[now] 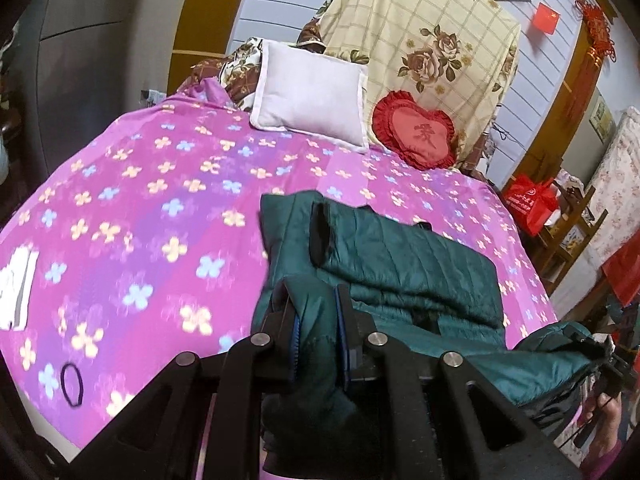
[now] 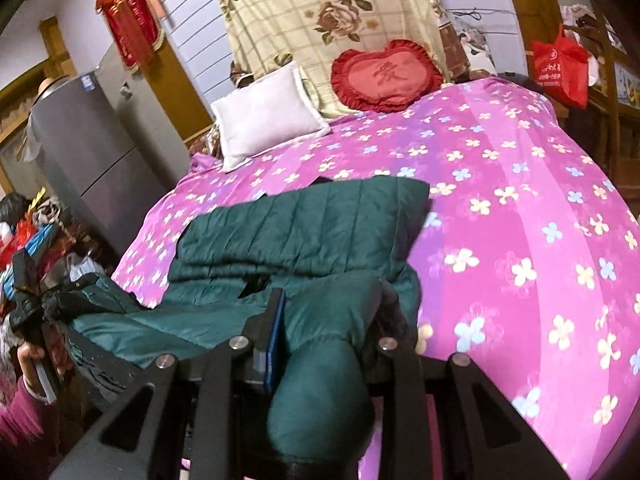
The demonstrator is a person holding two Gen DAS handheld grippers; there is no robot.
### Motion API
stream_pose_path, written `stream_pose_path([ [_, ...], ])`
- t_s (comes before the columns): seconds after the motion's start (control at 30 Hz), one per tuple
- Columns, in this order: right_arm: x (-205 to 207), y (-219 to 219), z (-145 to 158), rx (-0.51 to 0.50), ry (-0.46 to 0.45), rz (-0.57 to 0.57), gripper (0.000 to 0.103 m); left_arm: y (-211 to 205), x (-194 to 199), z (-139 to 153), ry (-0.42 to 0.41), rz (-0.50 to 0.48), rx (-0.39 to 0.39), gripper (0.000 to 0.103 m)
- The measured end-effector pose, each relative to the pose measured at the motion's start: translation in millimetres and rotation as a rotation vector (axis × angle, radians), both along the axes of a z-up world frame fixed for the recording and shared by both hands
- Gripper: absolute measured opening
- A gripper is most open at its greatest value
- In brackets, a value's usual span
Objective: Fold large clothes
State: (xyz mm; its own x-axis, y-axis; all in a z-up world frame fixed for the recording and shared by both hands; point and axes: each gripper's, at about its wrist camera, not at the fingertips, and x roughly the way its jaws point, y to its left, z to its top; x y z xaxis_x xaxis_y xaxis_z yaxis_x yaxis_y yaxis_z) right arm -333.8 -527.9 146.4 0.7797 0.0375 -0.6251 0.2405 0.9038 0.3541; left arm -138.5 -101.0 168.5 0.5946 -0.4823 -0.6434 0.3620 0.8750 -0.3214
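A dark green quilted jacket [image 1: 408, 264] lies partly folded on a bed with a pink flowered cover [image 1: 140, 208]. My left gripper [image 1: 316, 300] is shut on a bunched edge of the jacket, lifted off the bed. In the right wrist view the same jacket [image 2: 312, 220] spreads ahead, and my right gripper [image 2: 332, 300] is shut on another bunched edge. The jacket's near hem hangs between the two grippers. The right gripper [image 1: 600, 352] also shows at the left view's right edge, and the left gripper [image 2: 36, 308] at the right view's left edge.
A white pillow [image 1: 308, 96], a red heart cushion [image 1: 416, 132] and a tall pile under a rose-print sheet [image 1: 420, 40] stand at the bed's head. A black hair tie [image 1: 72, 384] and white cloth [image 1: 16, 288] lie on the cover. A grey fridge [image 2: 92, 152] and red bags [image 2: 560, 68] flank the bed.
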Motion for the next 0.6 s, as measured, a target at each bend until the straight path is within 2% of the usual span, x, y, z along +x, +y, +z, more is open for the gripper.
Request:
stream_pose_path([
  [0.2,38.1,-16.0,3.9,-0.021,0.007,-0.039,0.027,-20.0,31.2,3.3,-0.028,0.023,0.027,0.023],
  [0.4,72.0,-38.4,1.6,-0.037,0.022,-0.107,0.027,-33.5,69.4,-0.6,-0.038,0.078,0.022,0.023],
  [0.6,100.4,-54.3,-4.3,-0.042,0.041,-0.134,0.027,-48.9,94.0,-5.9,-0.049,0.087,0.045,0.023],
])
